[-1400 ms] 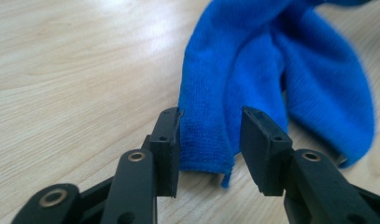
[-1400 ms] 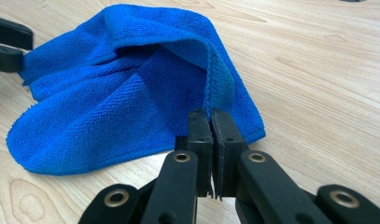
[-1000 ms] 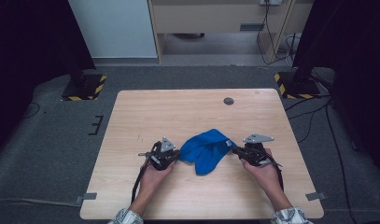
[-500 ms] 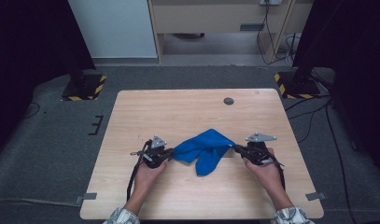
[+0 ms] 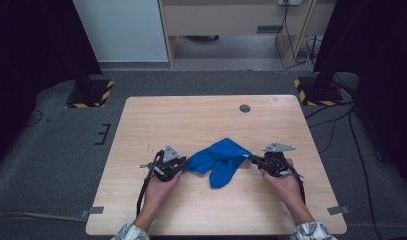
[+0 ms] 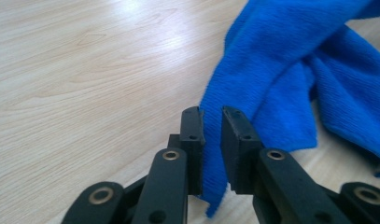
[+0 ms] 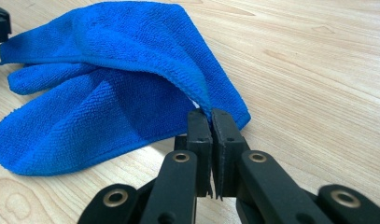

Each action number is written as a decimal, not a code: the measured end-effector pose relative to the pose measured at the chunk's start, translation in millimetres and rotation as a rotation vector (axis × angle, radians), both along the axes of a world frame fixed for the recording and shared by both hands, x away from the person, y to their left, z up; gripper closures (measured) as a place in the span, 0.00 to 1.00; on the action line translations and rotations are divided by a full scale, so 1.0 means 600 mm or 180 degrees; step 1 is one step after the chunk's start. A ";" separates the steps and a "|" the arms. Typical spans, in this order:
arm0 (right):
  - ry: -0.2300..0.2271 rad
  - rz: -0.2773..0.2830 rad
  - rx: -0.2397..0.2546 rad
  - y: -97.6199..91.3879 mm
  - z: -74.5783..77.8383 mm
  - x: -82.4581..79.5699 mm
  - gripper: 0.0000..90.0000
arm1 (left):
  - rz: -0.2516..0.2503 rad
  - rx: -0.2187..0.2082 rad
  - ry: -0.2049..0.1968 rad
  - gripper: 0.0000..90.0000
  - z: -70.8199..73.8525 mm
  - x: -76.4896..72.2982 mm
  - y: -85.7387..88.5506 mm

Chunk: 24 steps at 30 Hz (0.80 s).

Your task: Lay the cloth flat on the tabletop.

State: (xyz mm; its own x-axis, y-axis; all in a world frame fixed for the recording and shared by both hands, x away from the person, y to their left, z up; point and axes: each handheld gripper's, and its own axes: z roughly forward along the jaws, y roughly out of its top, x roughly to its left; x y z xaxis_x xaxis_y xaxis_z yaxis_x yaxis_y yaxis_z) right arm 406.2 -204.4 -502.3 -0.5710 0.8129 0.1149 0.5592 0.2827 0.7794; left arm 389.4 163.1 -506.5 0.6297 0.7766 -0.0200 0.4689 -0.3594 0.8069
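Left tongs (image 5: pixel 185 163) have just been opening, a gap now showing with the blue cloth's (image 5: pixel 222 159) corner loose between them, and the cloth is stretched wider toward the table's left edge.

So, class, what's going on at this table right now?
A person holds a two-jaw gripper in each hand over a light wooden table, working a crumpled blue microfibre cloth between them. The right gripper is clamped shut on one edge of the cloth. The left gripper has the opposite edge hanging between its jaws, which have just been opening and show a gap, so that side looks released.
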 end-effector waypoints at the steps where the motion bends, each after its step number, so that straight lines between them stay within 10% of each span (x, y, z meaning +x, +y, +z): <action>1: 0.0004 0.0002 0.0000 0.000 0.000 0.000 0.97 | -0.0019 0.0018 -0.0002 0.90 0.001 -0.003 -0.002; 8: 0.0008 0.0003 -0.0009 -0.001 -0.001 0.001 0.97 | -0.0007 0.0225 0.0081 0.92 -0.014 0.001 -0.006; 24: 0.0047 0.0026 -0.0021 0.003 -0.004 0.000 0.96 | 0.0250 0.0070 0.0299 0.76 -0.037 0.032 0.018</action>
State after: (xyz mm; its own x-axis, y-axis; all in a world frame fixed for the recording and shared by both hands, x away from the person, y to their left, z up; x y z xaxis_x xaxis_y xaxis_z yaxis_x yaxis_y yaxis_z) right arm 406.2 -202.8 -504.6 -0.5758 0.8090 0.1180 0.5683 0.2922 0.7692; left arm 408.7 174.1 -528.7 0.5631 0.8243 -0.0585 0.5695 -0.3358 0.7503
